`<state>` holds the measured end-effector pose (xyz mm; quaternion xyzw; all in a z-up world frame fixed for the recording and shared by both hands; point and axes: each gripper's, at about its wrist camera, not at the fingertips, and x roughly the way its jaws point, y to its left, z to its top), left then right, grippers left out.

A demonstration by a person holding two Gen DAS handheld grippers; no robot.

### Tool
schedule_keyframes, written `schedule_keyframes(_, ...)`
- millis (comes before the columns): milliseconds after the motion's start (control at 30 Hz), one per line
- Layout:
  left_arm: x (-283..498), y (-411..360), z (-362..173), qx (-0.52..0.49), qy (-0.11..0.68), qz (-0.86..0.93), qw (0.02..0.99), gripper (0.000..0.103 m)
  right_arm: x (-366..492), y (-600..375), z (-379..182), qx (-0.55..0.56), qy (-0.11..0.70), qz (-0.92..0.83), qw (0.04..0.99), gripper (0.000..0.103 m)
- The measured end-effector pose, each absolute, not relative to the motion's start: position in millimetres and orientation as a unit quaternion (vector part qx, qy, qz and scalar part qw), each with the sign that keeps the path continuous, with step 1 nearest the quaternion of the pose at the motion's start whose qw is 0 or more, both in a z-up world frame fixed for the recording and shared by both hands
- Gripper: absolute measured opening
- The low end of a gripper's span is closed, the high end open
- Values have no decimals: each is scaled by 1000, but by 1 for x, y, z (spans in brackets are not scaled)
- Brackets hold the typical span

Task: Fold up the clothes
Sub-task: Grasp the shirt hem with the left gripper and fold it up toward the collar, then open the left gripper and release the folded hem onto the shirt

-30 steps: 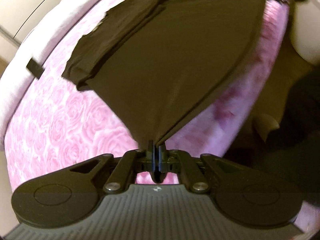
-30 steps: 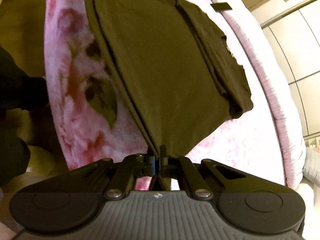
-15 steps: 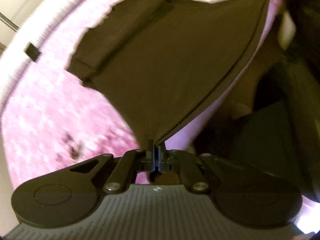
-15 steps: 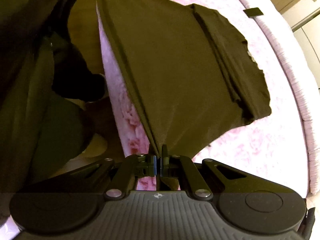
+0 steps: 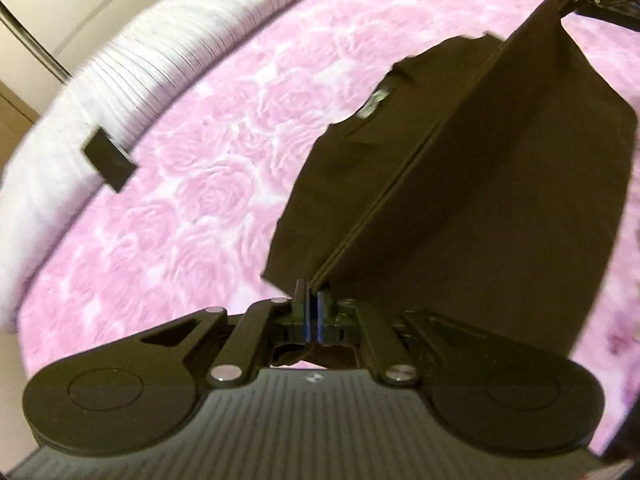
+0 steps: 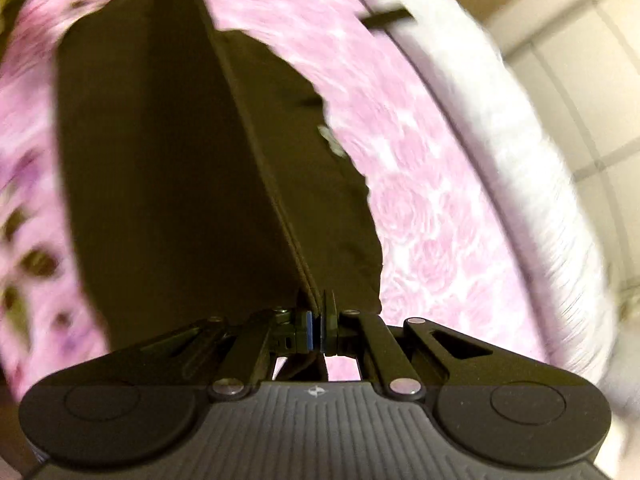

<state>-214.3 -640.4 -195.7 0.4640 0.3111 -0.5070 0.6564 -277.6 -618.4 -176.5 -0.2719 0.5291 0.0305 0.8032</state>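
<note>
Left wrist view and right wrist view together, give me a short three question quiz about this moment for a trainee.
1. True or false: both grippers are shut on the dark garment.
2. Multiple choice: what covers the bed? A) a pink rose-patterned blanket B) a blue striped sheet C) a bare mattress.
3. Short answer: what small dark thing lies by the blanket's white border?

Key
1. True: the left gripper and the right gripper each pinch a corner of its edge.
2. A, the pink rose-patterned blanket.
3. A small black rectangular object; what it is cannot be told.
</note>
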Motion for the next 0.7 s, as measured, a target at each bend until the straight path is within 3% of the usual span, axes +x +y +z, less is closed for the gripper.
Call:
schedule_keyframes(233, -153, -691, -259, 471, 331, -530, 623, 2, -190, -680, -249, -214, 594, 27, 775, 1)
schedule_keyframes(700, -108, -731, -285, 456, 381, -498, 631, 3, -123, -755, -294, -112, 606, 32, 787, 1)
